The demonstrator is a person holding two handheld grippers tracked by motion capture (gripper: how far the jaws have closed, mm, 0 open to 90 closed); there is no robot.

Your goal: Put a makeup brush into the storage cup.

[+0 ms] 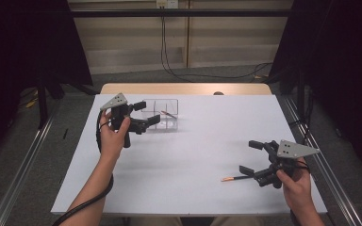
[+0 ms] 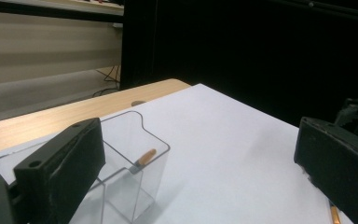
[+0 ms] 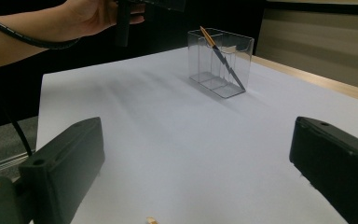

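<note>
Left tool point(image 1: 146, 113), spread, hovers beside the clear box point(image 1: 166, 114) holding one pencil point(image 3: 221, 58). Right tool point(image 1: 250, 157), spread, stands over a second pencil point(image 1: 233, 178) on the white surface point(image 1: 193, 150), nothing between.

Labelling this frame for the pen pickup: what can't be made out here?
- Pen on the table: high view, its right end is hidden by the right gripper; right gripper view, cut off by the bottom edge.
- Pen in the clear holder: left gripper view, its lower part is hidden behind the left gripper's near jaw.

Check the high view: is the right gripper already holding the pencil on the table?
No. The right gripper has its jaws spread open over the pencil, which lies flat on the white table.
</note>
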